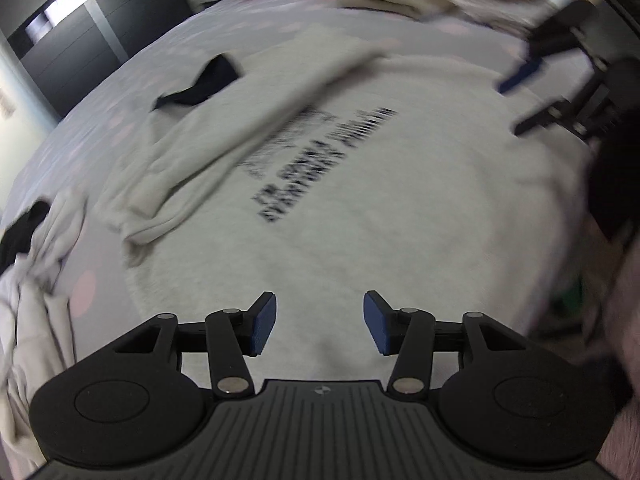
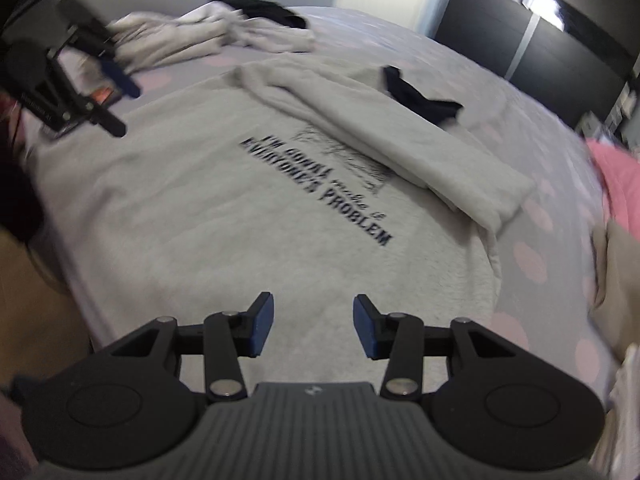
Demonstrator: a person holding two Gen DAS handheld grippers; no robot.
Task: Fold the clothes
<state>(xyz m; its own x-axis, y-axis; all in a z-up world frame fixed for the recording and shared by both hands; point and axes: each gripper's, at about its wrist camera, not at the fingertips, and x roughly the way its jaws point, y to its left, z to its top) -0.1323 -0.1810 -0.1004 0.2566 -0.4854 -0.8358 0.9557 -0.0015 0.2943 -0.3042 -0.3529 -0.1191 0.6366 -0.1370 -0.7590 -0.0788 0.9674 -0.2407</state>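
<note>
The grey sweatshirt [image 1: 360, 208] is seen laid flat just ahead of and below both grippers, its long axis running across between them, one sleeve [image 2: 400, 148] folded over the print. The left gripper [image 1: 319, 326] and right gripper [image 2: 313, 325] are held w/ jaws apart, nothing gripped, each over a side hem; neither is clearly nearer. Beneath, a dotted bedspread [image 2: 540, 264]; beyond, more clothes [image 2: 208, 36] and a dark wardrobe [image 1: 68, 48].
</note>
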